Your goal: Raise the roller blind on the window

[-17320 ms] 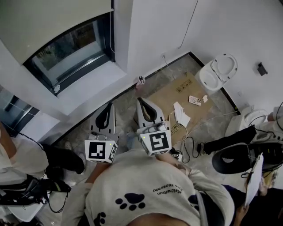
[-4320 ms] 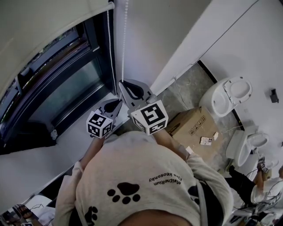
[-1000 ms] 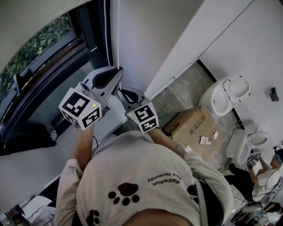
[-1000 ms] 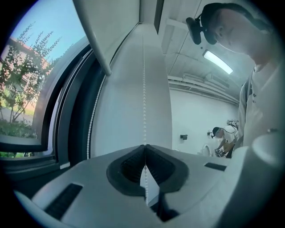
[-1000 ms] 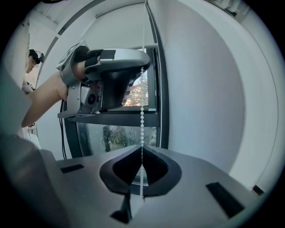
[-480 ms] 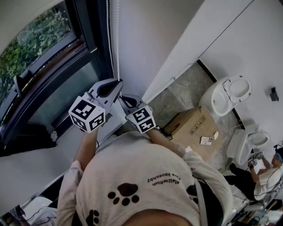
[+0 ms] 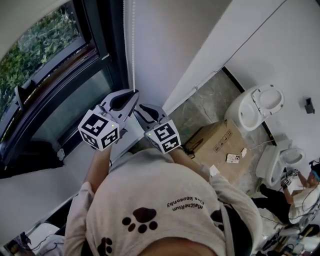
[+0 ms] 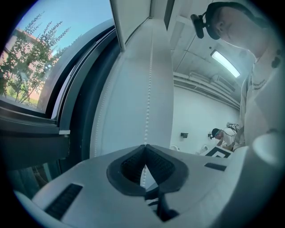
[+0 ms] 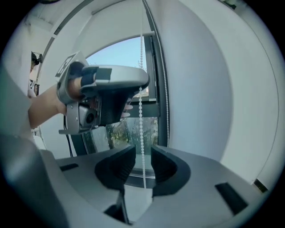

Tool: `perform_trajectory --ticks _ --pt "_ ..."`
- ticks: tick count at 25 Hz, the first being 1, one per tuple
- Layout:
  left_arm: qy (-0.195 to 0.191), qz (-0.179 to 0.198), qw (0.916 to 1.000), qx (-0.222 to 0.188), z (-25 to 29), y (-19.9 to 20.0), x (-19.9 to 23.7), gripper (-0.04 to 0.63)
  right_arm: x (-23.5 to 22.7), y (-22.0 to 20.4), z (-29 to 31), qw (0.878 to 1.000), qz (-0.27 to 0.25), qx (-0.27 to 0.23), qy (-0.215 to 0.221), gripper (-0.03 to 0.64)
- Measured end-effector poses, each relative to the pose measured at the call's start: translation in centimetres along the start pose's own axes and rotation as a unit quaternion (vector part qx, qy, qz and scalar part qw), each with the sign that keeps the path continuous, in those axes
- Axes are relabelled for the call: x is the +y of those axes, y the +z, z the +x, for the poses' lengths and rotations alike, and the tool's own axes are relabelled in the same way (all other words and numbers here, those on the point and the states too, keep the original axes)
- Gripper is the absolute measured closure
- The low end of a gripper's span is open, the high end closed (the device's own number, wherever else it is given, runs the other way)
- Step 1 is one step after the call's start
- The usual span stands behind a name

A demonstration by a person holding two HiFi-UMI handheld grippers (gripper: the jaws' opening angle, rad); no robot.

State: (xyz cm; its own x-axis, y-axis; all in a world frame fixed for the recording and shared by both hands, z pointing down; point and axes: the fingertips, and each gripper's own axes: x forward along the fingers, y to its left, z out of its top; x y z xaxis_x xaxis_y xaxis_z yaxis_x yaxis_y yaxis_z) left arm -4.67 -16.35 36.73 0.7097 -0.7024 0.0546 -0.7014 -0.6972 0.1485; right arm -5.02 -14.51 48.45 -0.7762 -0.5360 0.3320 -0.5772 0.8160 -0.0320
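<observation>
The white bead chain (image 7: 132,45) hangs down the wall beside the dark-framed window (image 7: 60,85). The pale roller blind (image 7: 22,12) covers only the window's top corner, and trees show through the glass. My left gripper (image 7: 134,93) is shut on the bead chain (image 8: 148,93), which runs up from between its pads. Just below it, my right gripper (image 7: 137,111) has just been opening its jaws. The chain (image 9: 142,124) hangs free between the right gripper's (image 9: 143,150) pads without touching either. The left gripper (image 9: 111,89) shows above in the right gripper view.
A white window sill (image 7: 35,187) lies under the window. Down to the right are a cardboard box (image 7: 215,142), two toilets (image 7: 255,107) and a crouching person (image 7: 300,192). A white wall (image 7: 170,45) stands behind the chain.
The left gripper has come down a little with the chain. More of the trees shows below the blind's edge. The right gripper has shifted slightly under the left one.
</observation>
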Motion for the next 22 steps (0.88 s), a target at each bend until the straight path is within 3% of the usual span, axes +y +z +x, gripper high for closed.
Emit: perform_trajectory --ticks 11,22 --pt "0.004 0.000 1.0000 -0.008 -0.1 0.0 0.1 0.586 -1.2 12.2 -6.4 0.991 -0.003 -0.131 -0.022 0.515" --pt "0.005 -0.002 0.9999 -0.009 0.0 0.0 -0.1 0.586 -0.2 23.6 -7.4 0.979 -0.037 -0.202 0.012 0.515"
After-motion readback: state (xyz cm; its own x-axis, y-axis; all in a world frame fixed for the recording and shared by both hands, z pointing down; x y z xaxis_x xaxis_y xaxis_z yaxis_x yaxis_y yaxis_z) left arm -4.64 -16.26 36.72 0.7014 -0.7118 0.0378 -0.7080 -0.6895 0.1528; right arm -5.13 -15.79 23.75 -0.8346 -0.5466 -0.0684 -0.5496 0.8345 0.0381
